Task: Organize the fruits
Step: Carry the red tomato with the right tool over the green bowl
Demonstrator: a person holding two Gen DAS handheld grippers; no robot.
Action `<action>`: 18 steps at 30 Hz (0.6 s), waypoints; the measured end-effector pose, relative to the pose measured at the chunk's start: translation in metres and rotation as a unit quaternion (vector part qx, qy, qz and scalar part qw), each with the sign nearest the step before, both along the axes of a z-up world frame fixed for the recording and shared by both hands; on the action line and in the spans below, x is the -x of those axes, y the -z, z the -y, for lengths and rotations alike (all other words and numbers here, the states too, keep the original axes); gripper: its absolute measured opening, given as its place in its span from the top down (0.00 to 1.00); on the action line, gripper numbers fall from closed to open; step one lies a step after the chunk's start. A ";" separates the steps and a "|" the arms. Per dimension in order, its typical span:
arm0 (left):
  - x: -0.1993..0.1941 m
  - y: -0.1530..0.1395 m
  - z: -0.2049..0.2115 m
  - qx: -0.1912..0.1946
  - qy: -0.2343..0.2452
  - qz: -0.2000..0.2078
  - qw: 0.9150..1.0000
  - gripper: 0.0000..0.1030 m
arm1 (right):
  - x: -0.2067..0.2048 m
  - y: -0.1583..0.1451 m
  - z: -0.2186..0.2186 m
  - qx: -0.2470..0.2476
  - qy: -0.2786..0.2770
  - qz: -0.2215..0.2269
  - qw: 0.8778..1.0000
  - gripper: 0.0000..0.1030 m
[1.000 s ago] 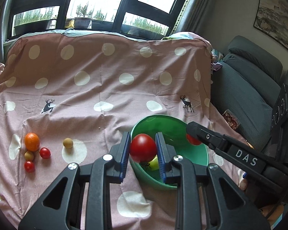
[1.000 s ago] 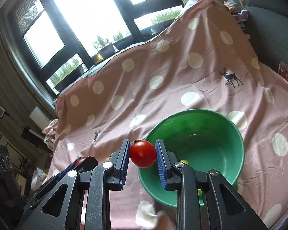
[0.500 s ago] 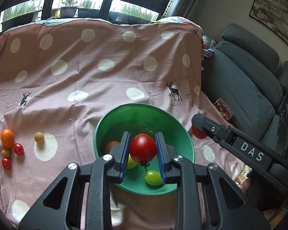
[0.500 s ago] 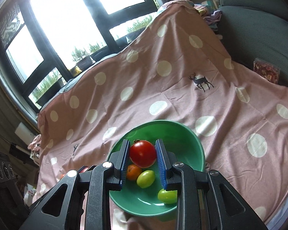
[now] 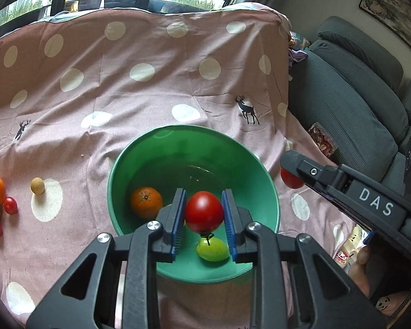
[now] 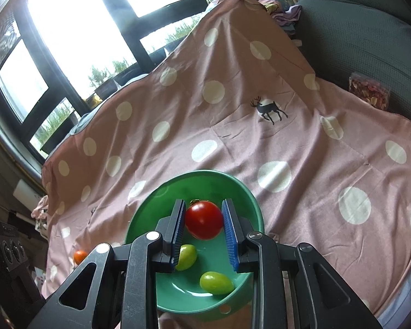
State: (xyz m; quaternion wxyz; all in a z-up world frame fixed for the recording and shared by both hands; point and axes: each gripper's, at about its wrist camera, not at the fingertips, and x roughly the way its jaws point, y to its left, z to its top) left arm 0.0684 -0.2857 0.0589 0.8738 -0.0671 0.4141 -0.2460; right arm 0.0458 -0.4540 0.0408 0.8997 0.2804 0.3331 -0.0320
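- Left gripper [image 5: 204, 219]: jaws clamped on a red tomato [image 5: 204, 211], stem hanging downward, held above the inside of the green bowl [image 5: 194, 134]
- Right gripper [image 6: 204, 223]: jaws likewise clamped on a second red tomato [image 6: 204, 220], poised over the same bowl; in the left wrist view this gripper reaches in from the right with its tomato outside the bowl's right rim
- Step in hand, as judged: setting both tomatoes down in the bowl. Done well, each gripper sinks close to the bowl floor before the jaws part, so the fruit rolls gently instead of dropping on its skin
- The release point should avoid the fruit already lying inside; the open floor toward the far wall looks the safest landing
- With both grippers converging on one bowl, releasing one after the other would lessen the risk of a collision
- Count, in the bowl: one mandarin [image 5: 146, 202] and two green oval fruits [image 6: 216, 282], probably green tomatoes or grapes
- Count, held: two red tomatoes, one per gripper
- Count, loose on the pink spotted cloth [image 5: 150, 96] at far left: one mandarin, two small red cherry tomatoes [image 5: 10, 205], two small tan round fruits [image 5: 37, 185]
- One green bowl; the cloth covers the surface, so what lies beneath cannot be told
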 end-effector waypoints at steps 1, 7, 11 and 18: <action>-0.001 0.003 0.001 -0.002 0.001 -0.005 1.000 0.75 | -0.001 0.001 0.001 -0.002 0.000 -0.002 1.000 0.73; -0.006 0.019 0.008 -0.013 0.009 -0.029 0.999 0.75 | -0.008 0.010 0.002 -0.004 -0.009 -0.021 1.000 0.73; -0.009 0.029 0.008 -0.023 0.011 -0.045 0.999 0.75 | -0.012 0.014 -0.001 0.000 -0.015 -0.030 0.999 0.73; -0.014 0.041 0.008 -0.032 0.009 -0.064 0.997 0.75 | -0.020 0.022 -0.004 -0.001 -0.028 -0.047 0.999 0.73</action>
